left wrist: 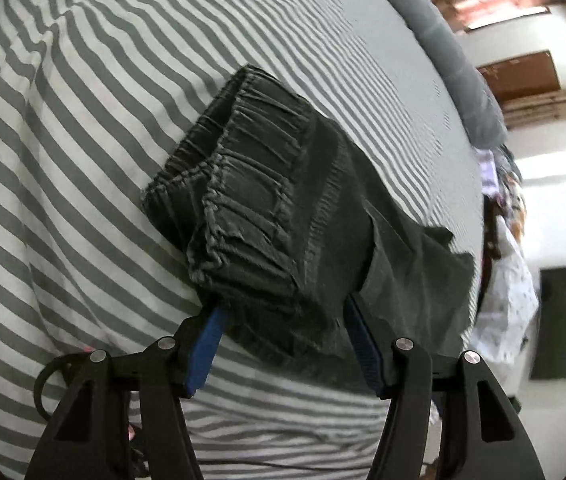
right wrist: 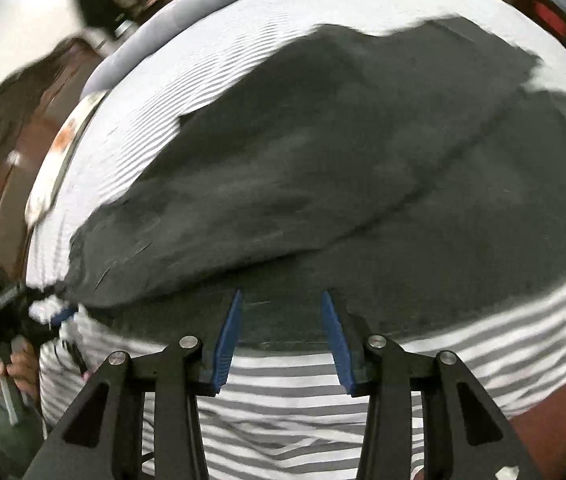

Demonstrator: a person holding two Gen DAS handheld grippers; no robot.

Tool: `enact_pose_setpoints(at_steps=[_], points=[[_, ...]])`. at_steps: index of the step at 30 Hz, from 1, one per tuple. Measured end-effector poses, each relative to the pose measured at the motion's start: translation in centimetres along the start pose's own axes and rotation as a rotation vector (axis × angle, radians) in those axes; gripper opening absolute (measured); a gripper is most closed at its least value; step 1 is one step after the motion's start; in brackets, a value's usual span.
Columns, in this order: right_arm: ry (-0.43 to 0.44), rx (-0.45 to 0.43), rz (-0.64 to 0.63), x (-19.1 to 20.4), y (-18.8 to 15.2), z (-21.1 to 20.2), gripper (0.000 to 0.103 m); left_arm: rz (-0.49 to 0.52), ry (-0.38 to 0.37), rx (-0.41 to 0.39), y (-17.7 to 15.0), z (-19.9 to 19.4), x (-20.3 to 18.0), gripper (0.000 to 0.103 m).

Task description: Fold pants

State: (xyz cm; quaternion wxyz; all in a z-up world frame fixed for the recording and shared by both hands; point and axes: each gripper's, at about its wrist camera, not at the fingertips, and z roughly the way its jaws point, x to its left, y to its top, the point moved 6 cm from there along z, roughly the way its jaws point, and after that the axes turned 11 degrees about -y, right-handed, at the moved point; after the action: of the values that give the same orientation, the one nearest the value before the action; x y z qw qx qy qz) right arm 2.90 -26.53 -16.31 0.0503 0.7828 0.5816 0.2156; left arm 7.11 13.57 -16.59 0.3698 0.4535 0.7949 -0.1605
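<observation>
Left wrist view puts your left tongs at the elastic waistband end of the dark grey-green fabric pants. The two blue pads sit wide apart with the bunched waistband lying between them and over their tips, so they are spread, not pinching. The pants rest on the grey-and-white striped bedsheet, which covers the bed, with a grey padded bed edge beyond it.

Right wrist view is blurred, but your right tongs are also spread, their blue tips resting at the near edge of the pants, where one layer lies folded over another along a diagonal seam. Striped sheet shows between the pads. At far left, your left hand grips the handle of the other tool.
</observation>
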Motion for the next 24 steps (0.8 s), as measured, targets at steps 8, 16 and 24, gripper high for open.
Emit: enact_pose_setpoints(at_steps=[8, 16, 24], points=[[0.029, -0.084, 0.251, -5.7, 2.7, 1.4, 0.041, -0.015, 0.034, -0.06, 0.7, 0.1, 0.1, 0.022], [0.021, -0.135, 0.362, -8.3, 6.3, 4.0, 0.037, 0.003, 0.016, -0.146, 1.7, -1.9, -2.2, 0.02], [0.003, -0.174, 0.456, -11.2, 10.0, 5.3, 0.026, 0.006, 0.047, -0.156, 2.3, -1.4, -3.0, 0.02]])
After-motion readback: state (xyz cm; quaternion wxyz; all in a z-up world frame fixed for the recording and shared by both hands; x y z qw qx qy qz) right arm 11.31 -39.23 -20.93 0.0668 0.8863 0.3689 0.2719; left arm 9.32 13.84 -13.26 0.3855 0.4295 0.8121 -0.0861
